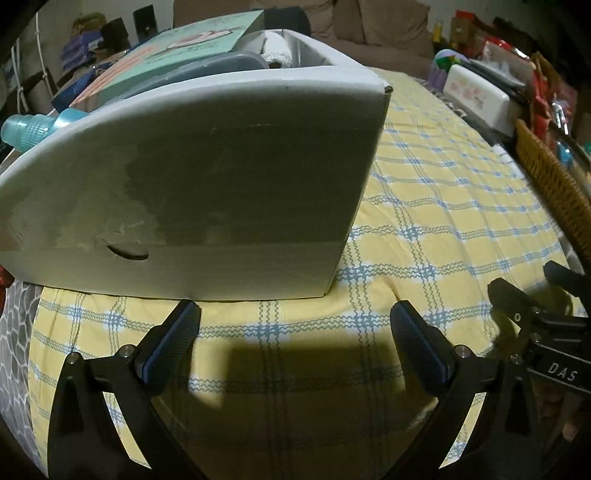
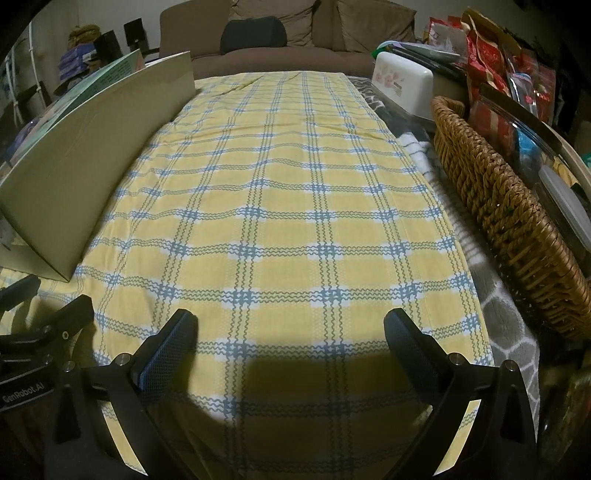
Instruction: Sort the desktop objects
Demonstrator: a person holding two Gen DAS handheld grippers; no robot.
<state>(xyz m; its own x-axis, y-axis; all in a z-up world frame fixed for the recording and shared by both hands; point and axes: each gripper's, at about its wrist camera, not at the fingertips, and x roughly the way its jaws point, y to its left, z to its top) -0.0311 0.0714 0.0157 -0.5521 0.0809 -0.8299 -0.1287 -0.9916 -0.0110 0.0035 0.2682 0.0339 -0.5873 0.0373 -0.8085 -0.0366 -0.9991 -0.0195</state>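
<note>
A grey cardboard box [image 1: 221,177] stands on the yellow checked cloth [image 1: 424,229], just beyond my left gripper [image 1: 293,317]. It holds a teal book [image 1: 184,48], a blue-capped bottle [image 1: 33,129] and a grey lid, among other items. My left gripper is open and holds nothing. My right gripper [image 2: 290,326] is also open, low over bare cloth [image 2: 295,184], with the same box [image 2: 92,177] to its left. The other gripper's black body shows at each view's edge.
A woven wicker basket [image 2: 509,221] with packets and a plastic container runs along the right side. A white floral box [image 2: 402,81] sits behind it. A brown sofa [image 2: 288,33] is at the far end. Grey patterned fabric [image 2: 509,332] borders the cloth.
</note>
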